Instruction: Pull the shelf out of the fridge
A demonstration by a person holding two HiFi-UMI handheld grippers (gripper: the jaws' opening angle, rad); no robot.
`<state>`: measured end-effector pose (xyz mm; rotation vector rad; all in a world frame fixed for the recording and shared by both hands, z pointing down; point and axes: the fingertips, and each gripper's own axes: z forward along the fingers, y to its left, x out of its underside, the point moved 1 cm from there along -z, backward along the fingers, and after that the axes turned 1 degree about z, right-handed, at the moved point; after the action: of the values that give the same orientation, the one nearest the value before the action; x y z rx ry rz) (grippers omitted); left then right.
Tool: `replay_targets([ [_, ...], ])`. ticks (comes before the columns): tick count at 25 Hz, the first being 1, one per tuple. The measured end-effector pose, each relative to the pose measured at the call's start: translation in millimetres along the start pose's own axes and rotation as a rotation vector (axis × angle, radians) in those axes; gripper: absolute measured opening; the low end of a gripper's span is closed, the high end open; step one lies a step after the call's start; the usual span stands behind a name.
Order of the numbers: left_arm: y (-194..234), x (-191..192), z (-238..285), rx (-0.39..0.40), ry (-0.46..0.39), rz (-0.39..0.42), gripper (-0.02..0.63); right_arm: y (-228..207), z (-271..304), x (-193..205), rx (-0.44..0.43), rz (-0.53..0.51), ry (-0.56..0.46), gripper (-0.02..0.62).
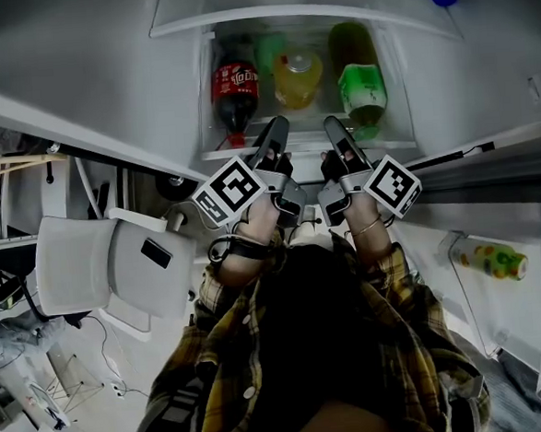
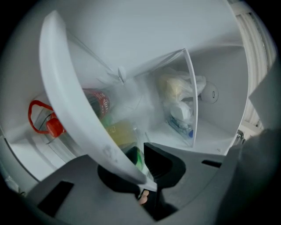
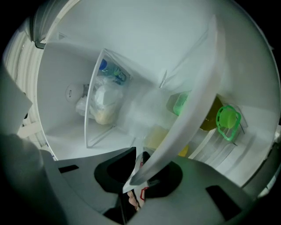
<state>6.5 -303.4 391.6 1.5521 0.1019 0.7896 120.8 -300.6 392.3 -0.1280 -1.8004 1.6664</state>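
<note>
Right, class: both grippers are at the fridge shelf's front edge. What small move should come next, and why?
Probably a slow, level, even pull toward the person. The left gripper and right gripper each clamp the shelf by its front rim, and the cola bottle, yellow bottle and green bottle lie on it.

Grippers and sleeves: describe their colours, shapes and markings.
The left gripper and right gripper are dark grey, with long tapering black fingers. Each carries a white cube printed with black square markers. The sleeves are yellow-and-dark plaid; a thin bracelet circles the right wrist.
</note>
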Motion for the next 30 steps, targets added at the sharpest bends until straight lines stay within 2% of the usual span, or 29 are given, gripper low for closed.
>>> replay_targets([
  [15, -5.0, 11.8, -25.9, 0.014, 0.014, 0.013, 0.058, 9.0, -23.6, 17.7, -0.006, -0.022, 0.018, 0.069],
  [30, -18.2, 26.7, -54.5, 0.058, 0.027, 0.02, 0.058, 21.5, -54.2, 30.4, -0.016, -0.021, -0.009, 0.071],
])
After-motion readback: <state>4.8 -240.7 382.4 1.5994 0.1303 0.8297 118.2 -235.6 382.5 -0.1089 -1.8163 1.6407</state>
